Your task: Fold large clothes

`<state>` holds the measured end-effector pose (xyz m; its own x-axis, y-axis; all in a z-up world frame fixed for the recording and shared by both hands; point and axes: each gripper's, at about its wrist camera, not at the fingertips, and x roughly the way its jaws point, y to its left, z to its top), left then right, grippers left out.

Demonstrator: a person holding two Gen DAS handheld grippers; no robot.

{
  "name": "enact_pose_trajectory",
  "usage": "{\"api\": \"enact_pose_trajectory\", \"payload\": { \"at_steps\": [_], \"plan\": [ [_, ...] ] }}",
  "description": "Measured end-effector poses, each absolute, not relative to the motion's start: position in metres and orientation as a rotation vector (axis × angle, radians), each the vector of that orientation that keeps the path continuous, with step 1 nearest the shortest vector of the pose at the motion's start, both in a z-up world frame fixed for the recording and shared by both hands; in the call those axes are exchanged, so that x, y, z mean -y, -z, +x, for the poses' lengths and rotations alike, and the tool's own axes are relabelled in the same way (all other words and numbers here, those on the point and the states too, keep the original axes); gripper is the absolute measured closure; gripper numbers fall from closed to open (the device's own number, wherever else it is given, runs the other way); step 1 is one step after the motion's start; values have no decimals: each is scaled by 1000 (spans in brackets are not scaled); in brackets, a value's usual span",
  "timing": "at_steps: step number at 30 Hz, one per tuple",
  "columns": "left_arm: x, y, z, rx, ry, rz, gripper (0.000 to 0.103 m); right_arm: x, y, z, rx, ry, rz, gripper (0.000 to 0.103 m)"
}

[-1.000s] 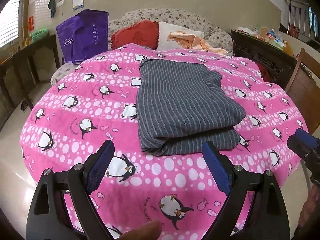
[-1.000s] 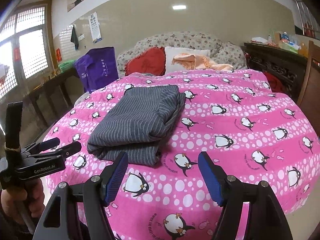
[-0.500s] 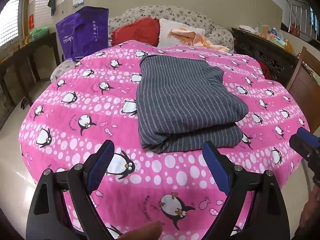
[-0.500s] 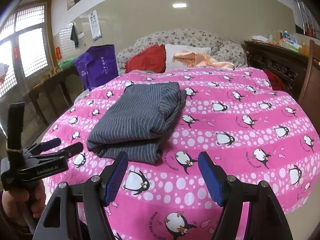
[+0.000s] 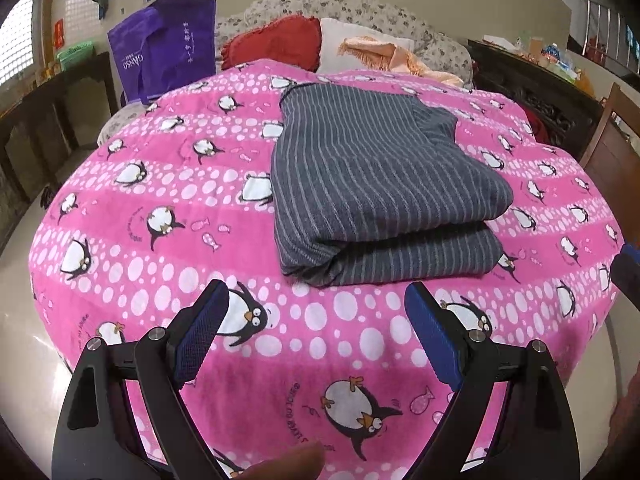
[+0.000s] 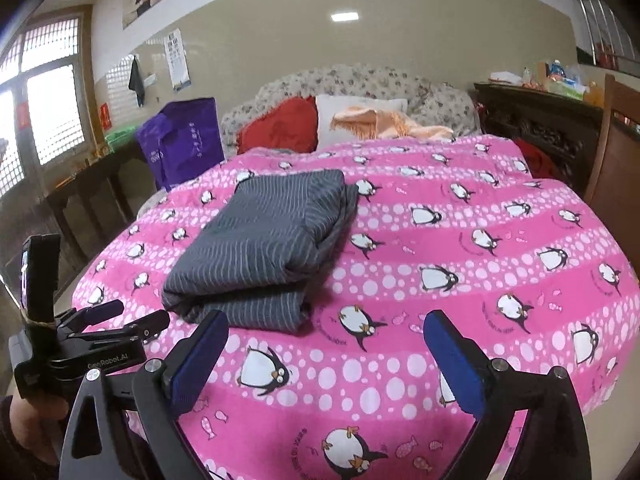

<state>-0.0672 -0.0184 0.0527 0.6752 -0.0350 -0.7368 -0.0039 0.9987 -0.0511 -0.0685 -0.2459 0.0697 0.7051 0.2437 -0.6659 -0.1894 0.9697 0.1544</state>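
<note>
The room is evenly lit by a ceiling lamp point(image 6: 344, 16) and by daylight through the latticed window point(image 6: 44, 92), which is blown out. Strong fisheye bending and dark vignetting are seen at the edges; focus is sharp.

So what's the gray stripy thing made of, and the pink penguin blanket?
The folded gray striped garment looks like soft woven or knitted cloth, matte, bending in thick rounded folds. The pink penguin blanket seems fleecy plush: a fuzzy, slightly blurred print with no shine. Exact fibres can't be told.
</note>
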Motion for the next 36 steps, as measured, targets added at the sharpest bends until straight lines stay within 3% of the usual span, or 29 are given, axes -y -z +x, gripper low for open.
{"api": "enact_pose_trajectory", "payload": {
  "at_steps": [36],
  "plan": [
    [19, -47, -66, -850, 28, -53, 13, 233, -64, -70, -792, -247, 39, 6]
  ]
}}
